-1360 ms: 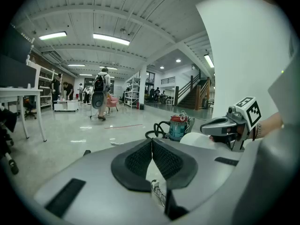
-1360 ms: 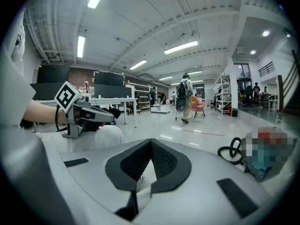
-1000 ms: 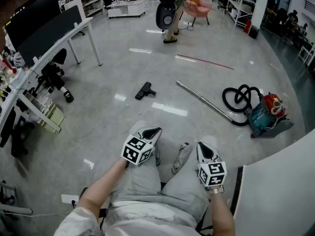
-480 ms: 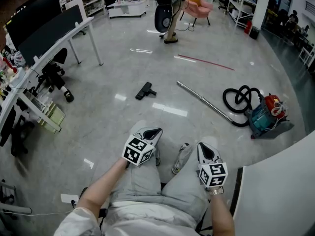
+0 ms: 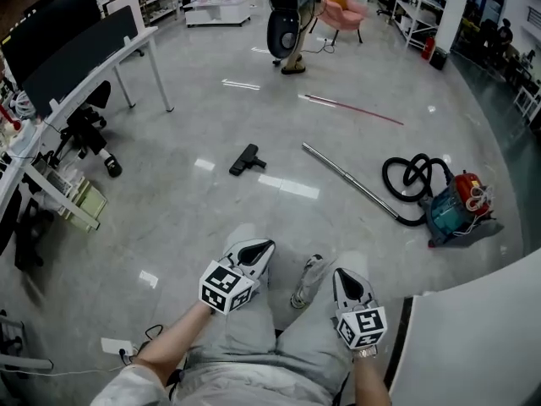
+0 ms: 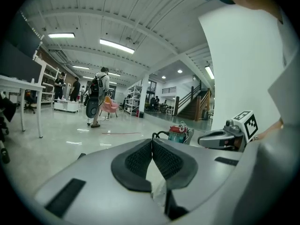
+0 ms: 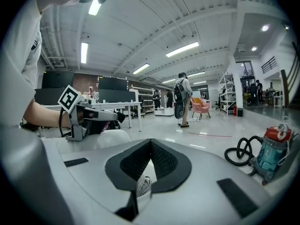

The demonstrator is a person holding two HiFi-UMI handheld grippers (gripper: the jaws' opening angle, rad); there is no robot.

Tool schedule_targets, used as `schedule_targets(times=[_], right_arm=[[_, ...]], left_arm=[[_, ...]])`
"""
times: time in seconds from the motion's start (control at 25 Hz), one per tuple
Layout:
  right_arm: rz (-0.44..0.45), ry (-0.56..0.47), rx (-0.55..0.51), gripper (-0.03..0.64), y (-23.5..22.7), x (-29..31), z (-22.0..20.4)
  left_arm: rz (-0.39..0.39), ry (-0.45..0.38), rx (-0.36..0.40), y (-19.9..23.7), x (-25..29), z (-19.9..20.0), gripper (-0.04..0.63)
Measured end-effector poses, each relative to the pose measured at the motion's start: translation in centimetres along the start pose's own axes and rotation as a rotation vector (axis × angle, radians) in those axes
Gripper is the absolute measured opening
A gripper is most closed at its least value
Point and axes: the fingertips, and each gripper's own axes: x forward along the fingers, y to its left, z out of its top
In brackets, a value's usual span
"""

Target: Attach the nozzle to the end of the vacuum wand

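The black nozzle (image 5: 246,159) lies on the grey floor, far ahead of me in the head view. To its right lies the long silver vacuum wand (image 5: 350,182), running on a slant to a black hose (image 5: 410,178) and the teal-and-red vacuum cleaner (image 5: 455,209). My left gripper (image 5: 262,249) rests over my left knee, shut with nothing in it. My right gripper (image 5: 346,277) sits over my right knee, also shut and empty. In the left gripper view my left gripper (image 6: 152,142) shows its pads meeting; in the right gripper view my right gripper (image 7: 151,142) shows the same.
A desk with a dark screen (image 5: 80,53) and an office chair (image 5: 89,134) stand at the left. A white panel (image 5: 473,345) rises at my right. A person with a backpack (image 5: 287,19) stands far ahead beside a pink chair (image 5: 342,7). A thin red rod (image 5: 351,108) lies beyond the wand.
Both grippers sit slightly lower in the head view as the view has shifted a little; the nozzle, wand and vacuum lie where they were.
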Motion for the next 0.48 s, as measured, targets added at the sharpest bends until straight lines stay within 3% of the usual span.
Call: schedule_targets(times=[0.12,0.32,0.48], right_arm=[[-0.004,0.044,0.019,0.003,0.0,1.5,0.0],[0.021,0.141,0.048,0.003,-0.4,3.2,-0.3],[0.031,0.078,0.08,0.003,-2.1,6.2,1.9]], left_arm=[[-0.01,-0.027,-0.009,1.4,-0.4,0.6,0.011],[0.049,-0.102,0.044,4.9,-0.7,2.0,0.011],[0.13,-0.171,0.014,10.5,-0.8,2.3,0.011]])
